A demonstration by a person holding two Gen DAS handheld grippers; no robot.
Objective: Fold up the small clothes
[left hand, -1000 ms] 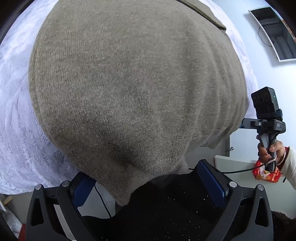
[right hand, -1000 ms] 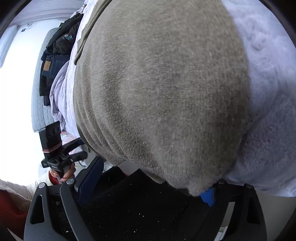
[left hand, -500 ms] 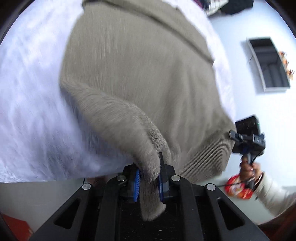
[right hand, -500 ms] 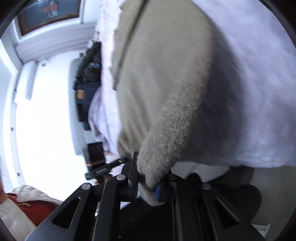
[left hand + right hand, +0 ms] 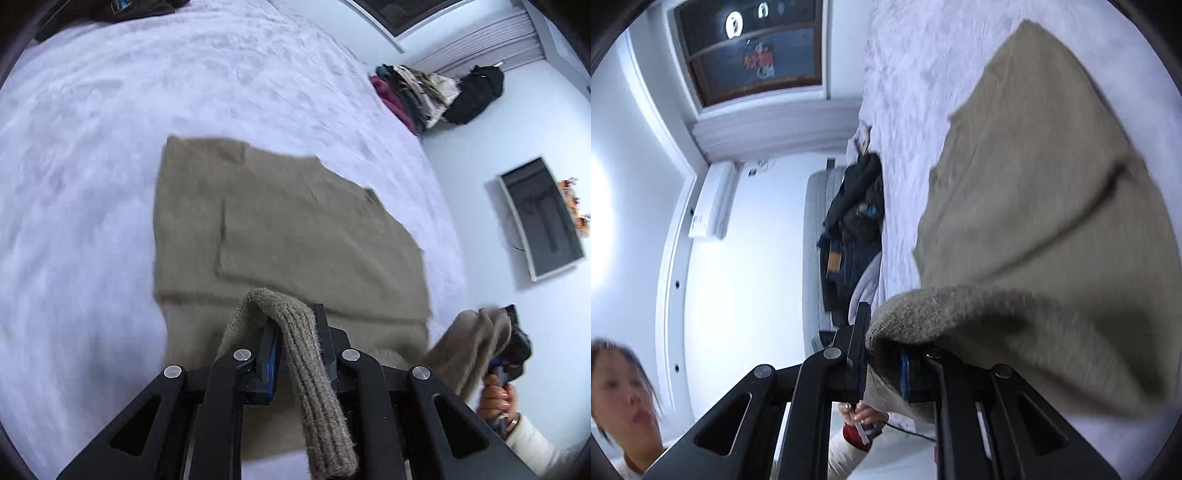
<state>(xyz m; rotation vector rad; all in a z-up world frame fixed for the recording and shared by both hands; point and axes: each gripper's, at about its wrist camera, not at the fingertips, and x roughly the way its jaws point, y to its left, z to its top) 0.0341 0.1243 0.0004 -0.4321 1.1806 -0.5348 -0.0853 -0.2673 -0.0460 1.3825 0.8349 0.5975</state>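
A taupe knitted sweater [image 5: 295,236] lies spread on a white fluffy bed cover [image 5: 92,166], its sleeves folded in over the body. My left gripper [image 5: 295,325] is shut on the ribbed hem at the near left corner, and the fabric drapes back over the fingers. In the right wrist view, the right gripper [image 5: 882,343] is shut on the other hem corner of the sweater [image 5: 1052,221], lifted off the bed. The left wrist view also shows that right gripper [image 5: 509,339] at the lower right, fabric hanging from it.
A pile of clothes [image 5: 417,92] and a black bag [image 5: 476,92] sit past the bed's far corner. Dark jeans and jackets [image 5: 853,229] lie along the bed's edge. The person's hand [image 5: 495,398] and white sleeve are at the lower right.
Both grippers went from open under the hem to shut on its corners. They rose and pulled back, so the sweater's whole body now shows, with the hem lifted.
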